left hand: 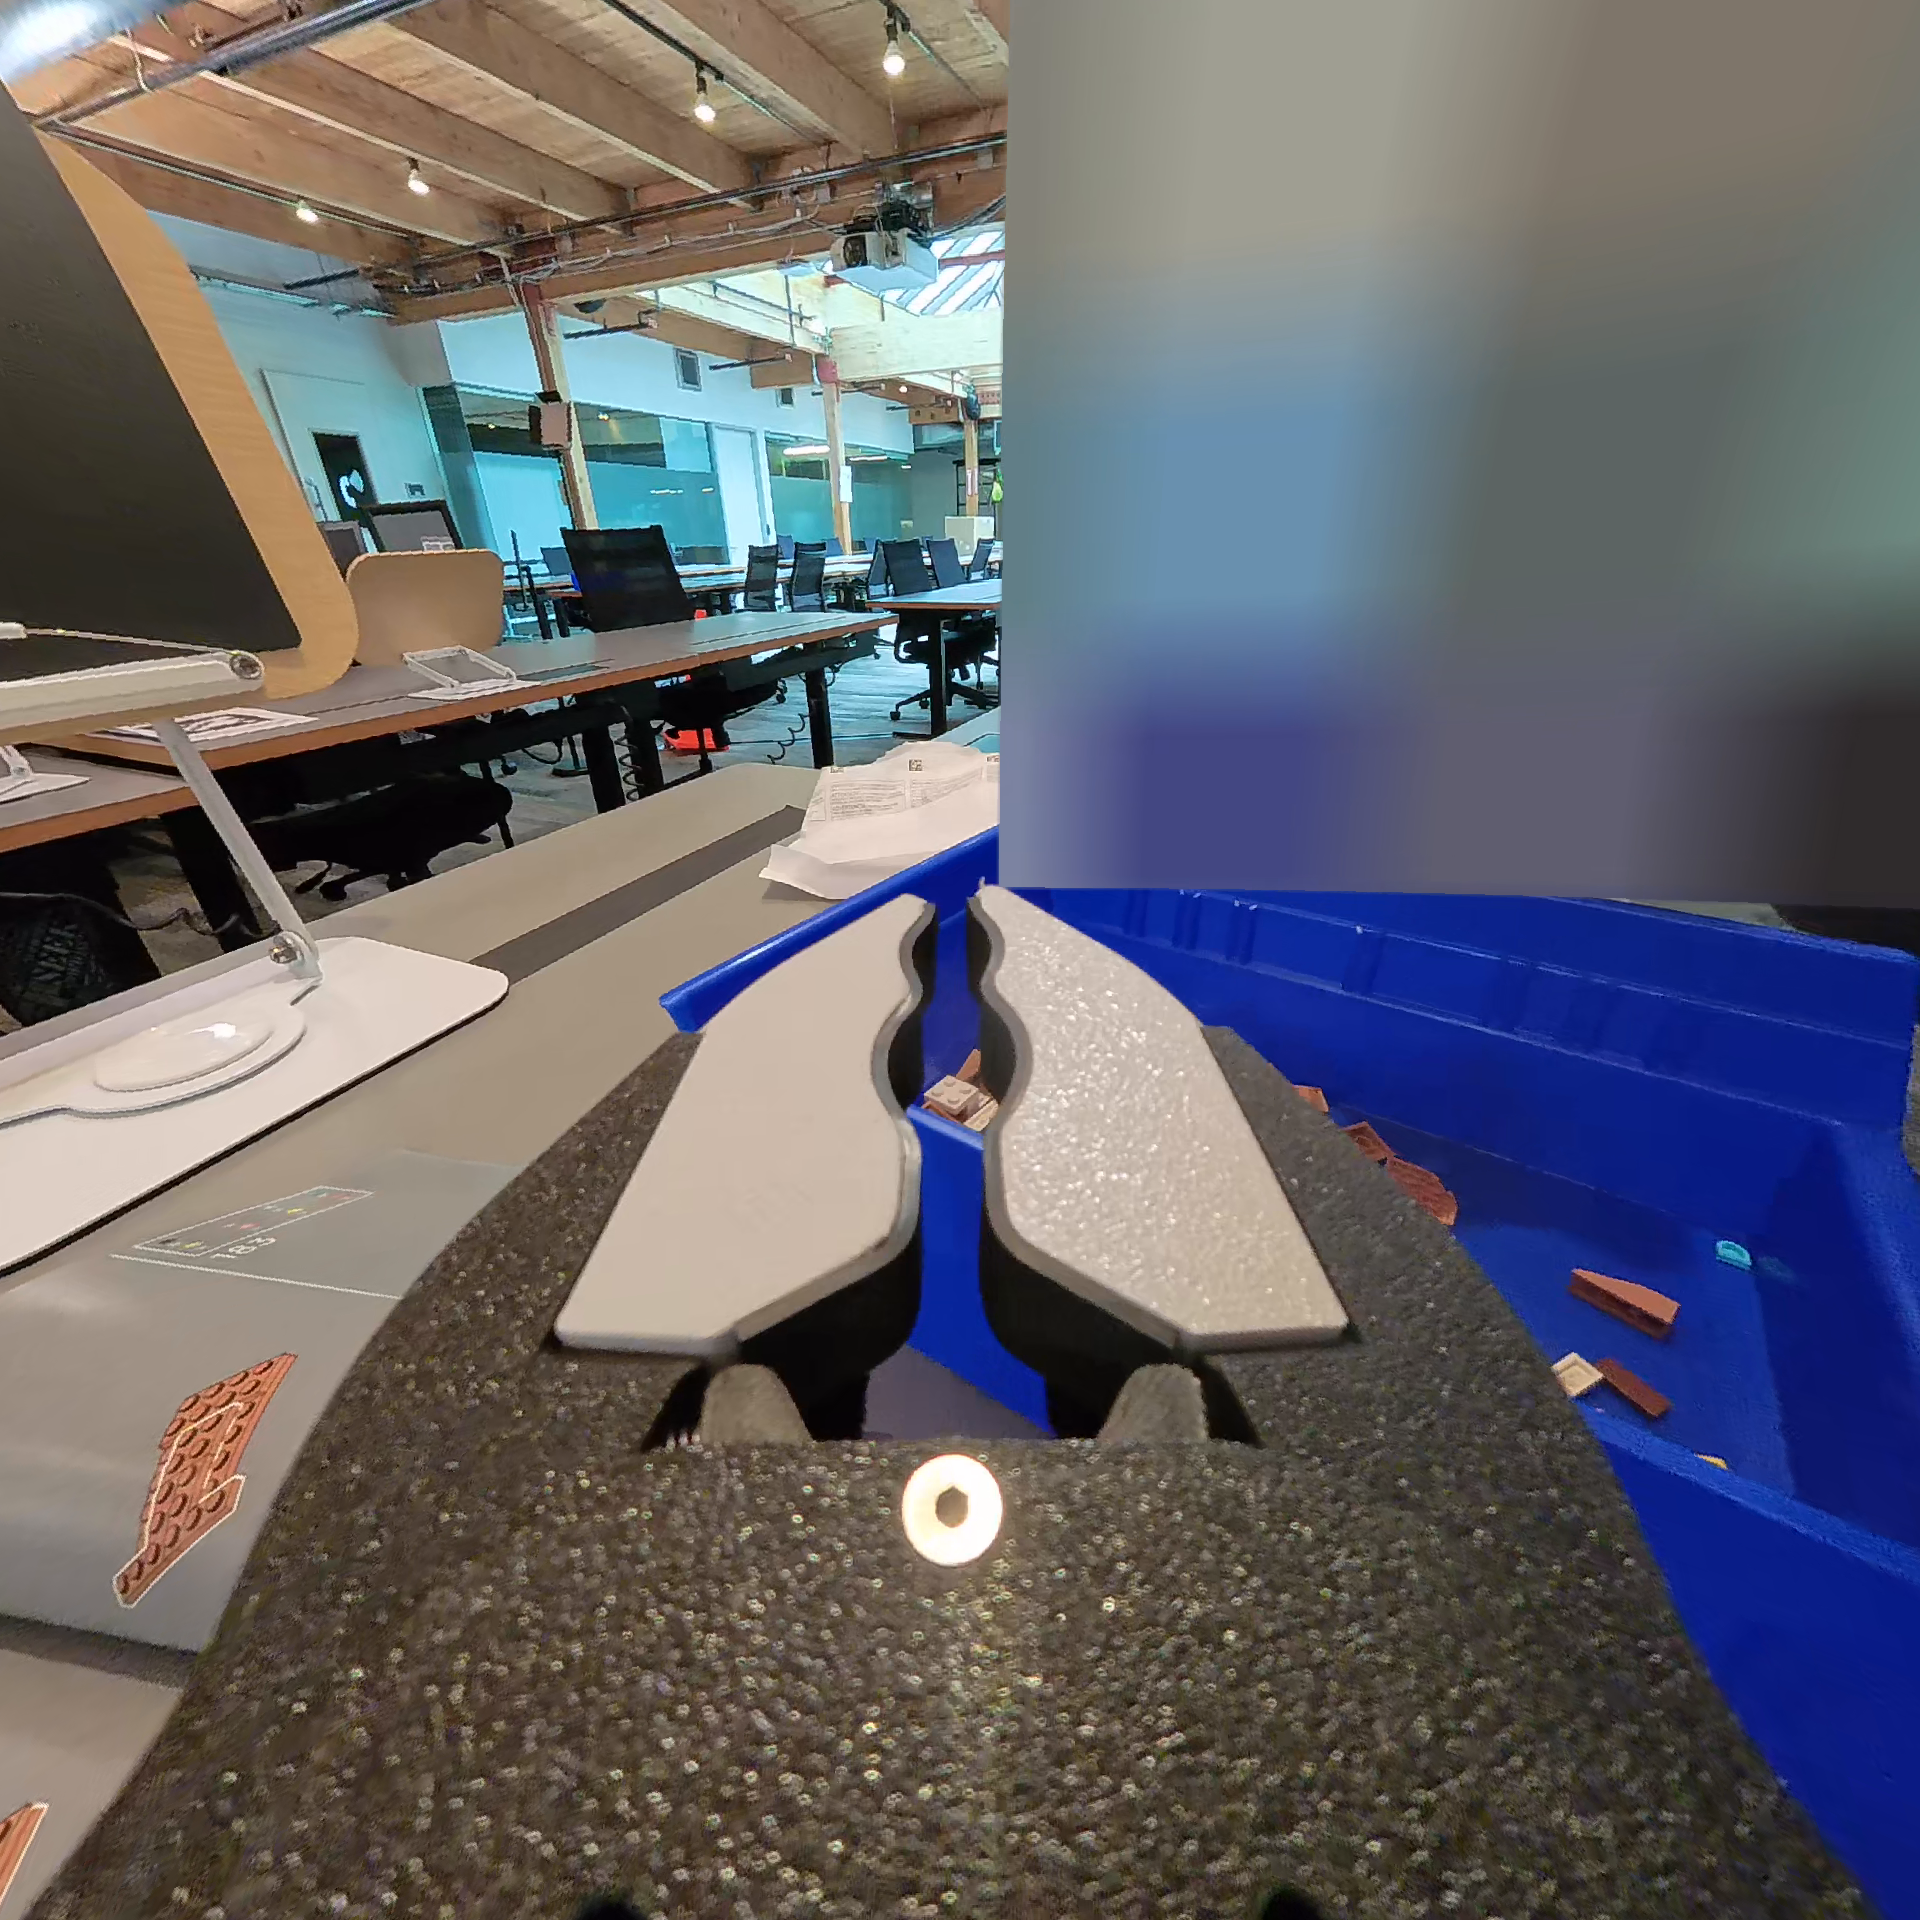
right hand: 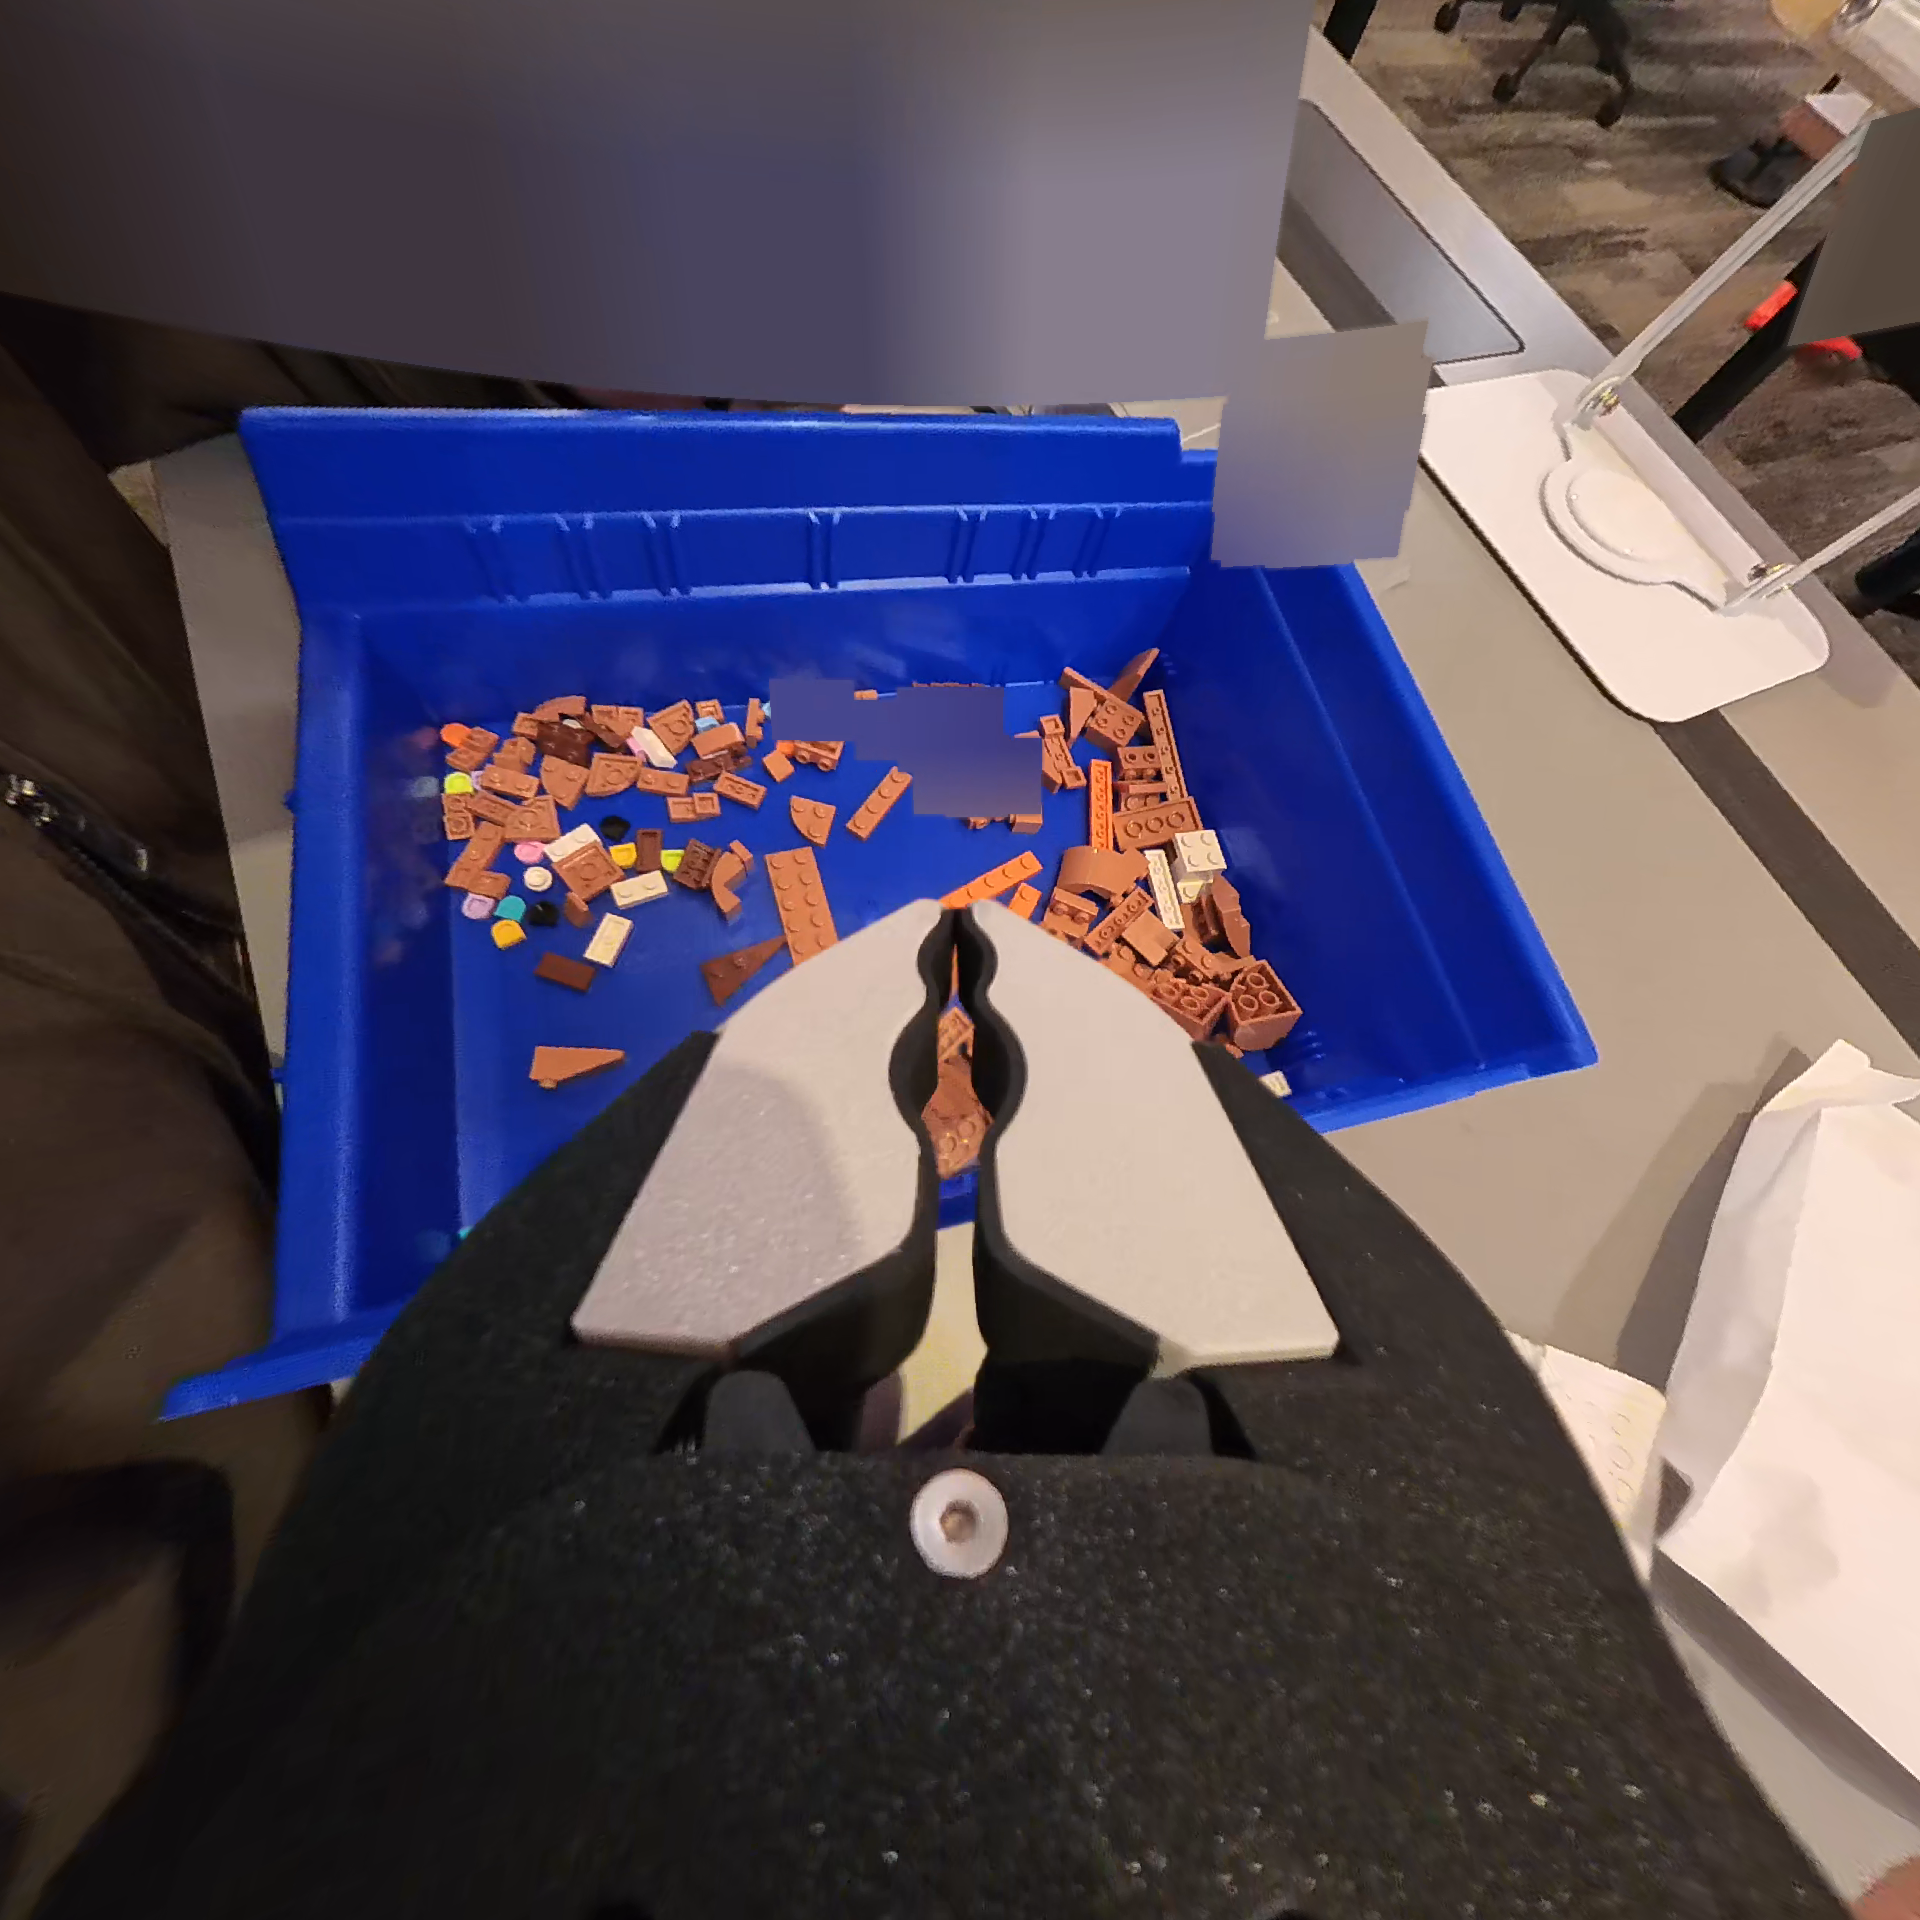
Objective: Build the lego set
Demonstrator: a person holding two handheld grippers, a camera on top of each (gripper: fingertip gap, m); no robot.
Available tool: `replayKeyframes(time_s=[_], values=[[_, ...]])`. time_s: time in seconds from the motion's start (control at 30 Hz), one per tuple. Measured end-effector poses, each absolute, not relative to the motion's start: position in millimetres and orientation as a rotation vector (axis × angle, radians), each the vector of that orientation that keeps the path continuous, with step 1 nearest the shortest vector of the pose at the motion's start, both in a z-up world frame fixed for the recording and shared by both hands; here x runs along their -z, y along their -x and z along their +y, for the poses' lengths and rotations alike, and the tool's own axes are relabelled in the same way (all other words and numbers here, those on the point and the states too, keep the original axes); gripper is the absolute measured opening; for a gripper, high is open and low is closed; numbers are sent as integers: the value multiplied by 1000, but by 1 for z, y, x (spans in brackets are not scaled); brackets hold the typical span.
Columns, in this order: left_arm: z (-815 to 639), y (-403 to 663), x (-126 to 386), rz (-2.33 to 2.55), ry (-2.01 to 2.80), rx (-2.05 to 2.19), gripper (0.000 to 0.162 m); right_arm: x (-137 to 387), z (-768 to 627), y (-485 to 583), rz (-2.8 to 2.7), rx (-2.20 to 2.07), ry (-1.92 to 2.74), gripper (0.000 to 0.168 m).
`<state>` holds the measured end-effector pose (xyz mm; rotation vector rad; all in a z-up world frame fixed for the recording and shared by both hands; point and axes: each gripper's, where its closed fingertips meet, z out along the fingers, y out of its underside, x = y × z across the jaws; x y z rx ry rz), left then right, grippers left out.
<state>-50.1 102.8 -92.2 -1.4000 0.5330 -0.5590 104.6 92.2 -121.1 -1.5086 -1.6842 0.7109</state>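
A blue bin (right hand: 727, 540) holds many loose Lego pieces, mostly brown plates and bricks (right hand: 1174, 935), with a long brown plate (right hand: 800, 904) mid-floor and small coloured studs (right hand: 520, 894) at the left. My right gripper (right hand: 954, 914) hovers over the bin's near half with its fingertips together. Brown pieces (right hand: 951, 1101) show through the gap behind the tips; I cannot tell if they are gripped. My left gripper (left hand: 951, 904) is level with the bin's rim at one end of the bin (left hand: 1558, 1039), fingers almost together and empty. A few brown pieces (left hand: 1621, 1299) lie on the bin floor beside it.
A white stand base (left hand: 260, 1039) with a clear arm stands on the grey table beside the bin; it also shows in the right wrist view (right hand: 1621, 582). A printed sheet picturing a brown plate (left hand: 197, 1475) lies near the left gripper. A folded paper (left hand: 894, 810) and a white bag (right hand: 1818, 1351) flank the bin. The grippers' ends are close to 15 centimetres from one another.
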Motion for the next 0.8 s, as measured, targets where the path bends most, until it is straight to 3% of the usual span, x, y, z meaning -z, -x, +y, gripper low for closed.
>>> replayKeyframes(time_s=[0.8], values=[[100, 46, 91, 557, 1382, 570, 0, 129, 67, -84, -1620, -918, 1437, 0]])
